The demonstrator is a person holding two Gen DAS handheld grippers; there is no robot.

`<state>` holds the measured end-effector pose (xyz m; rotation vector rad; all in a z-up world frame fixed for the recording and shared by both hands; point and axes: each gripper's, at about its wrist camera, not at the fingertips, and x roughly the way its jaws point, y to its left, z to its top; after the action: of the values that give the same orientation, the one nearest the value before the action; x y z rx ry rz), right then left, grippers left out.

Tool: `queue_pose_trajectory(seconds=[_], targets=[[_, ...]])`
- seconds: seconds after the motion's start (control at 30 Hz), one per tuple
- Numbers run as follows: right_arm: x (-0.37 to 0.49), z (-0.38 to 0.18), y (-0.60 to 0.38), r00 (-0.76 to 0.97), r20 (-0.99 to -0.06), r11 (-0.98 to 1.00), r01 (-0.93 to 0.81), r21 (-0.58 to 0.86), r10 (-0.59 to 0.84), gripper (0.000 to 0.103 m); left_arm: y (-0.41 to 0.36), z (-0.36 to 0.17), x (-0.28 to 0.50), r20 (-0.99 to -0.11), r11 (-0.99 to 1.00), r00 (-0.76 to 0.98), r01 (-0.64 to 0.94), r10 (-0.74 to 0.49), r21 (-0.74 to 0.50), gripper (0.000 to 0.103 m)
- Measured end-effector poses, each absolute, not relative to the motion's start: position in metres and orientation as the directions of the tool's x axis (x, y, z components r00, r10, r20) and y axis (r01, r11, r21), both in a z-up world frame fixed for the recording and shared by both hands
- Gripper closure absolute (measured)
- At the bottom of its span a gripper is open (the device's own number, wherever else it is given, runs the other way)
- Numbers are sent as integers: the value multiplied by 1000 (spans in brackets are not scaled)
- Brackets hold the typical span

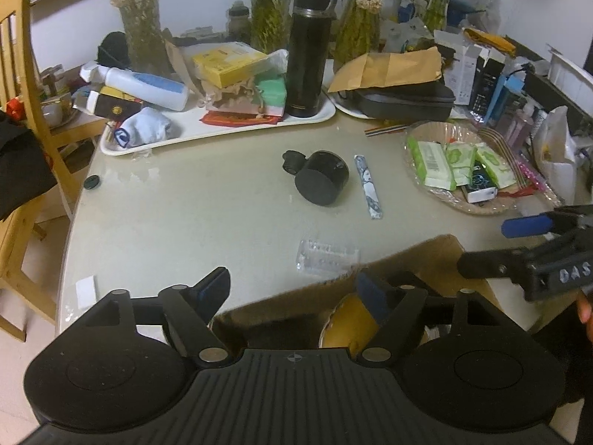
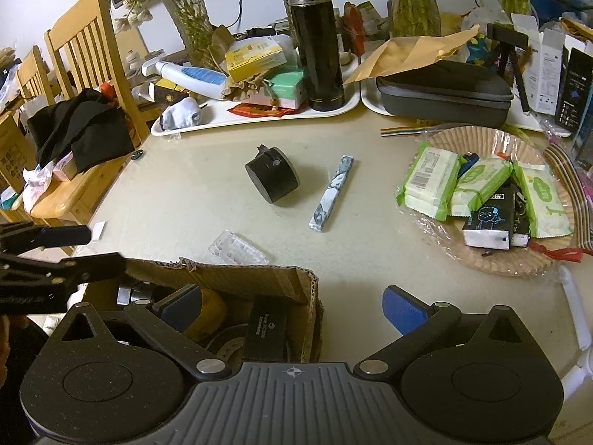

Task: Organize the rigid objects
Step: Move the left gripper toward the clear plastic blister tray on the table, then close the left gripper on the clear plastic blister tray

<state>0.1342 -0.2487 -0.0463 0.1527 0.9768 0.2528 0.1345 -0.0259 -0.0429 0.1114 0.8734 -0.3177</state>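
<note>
My left gripper [image 1: 292, 289] stands open over the near table edge, with nothing between its pads. Below it is an open cardboard box [image 1: 426, 256] holding a yellow object [image 1: 348, 322]. My right gripper [image 2: 292, 306] is open too, its left finger over the box [image 2: 222, 278] and its right finger over bare table. A small black case [image 2: 267, 326] and the yellow object [image 2: 211, 311] lie in the box. Beyond it on the table lie a clear plastic tray [image 1: 326, 256], a black cylinder [image 1: 322, 181] and a marbled stick [image 1: 367, 185]. Each gripper shows at the edge of the other's view.
At the back, a white tray [image 1: 222, 131] carries a tall black flask [image 1: 309, 52], boxes and a bottle. A black zip case [image 1: 407, 100] sits to its right. A paper basket [image 1: 493, 209] of tissue packs is at right, a wooden chair [image 2: 85, 55] at left.
</note>
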Motion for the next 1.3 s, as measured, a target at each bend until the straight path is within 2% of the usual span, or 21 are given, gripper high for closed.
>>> queue_pose_trajectory(seconds=[0.23,0.53,0.93,1.3], targets=[[135,-42,-254,545,-787,956,-131,262,290,0,-36,-49,172,-809,946,532,311,-250,-88,22],[136,-42,-257,539,-787,952,-122,280,301,0,-61,-75,225,-900,947,389,314,-194,-69,22],[137,-41,-263,538,-784,947,-102,304,309,0,-87,-114,267,-962,935,203,340,-182,-105,22],[139,-43,-264,530,-789,946,-92,311,311,0,-106,-137,270,-981,923,177,386,-75,-1,24]])
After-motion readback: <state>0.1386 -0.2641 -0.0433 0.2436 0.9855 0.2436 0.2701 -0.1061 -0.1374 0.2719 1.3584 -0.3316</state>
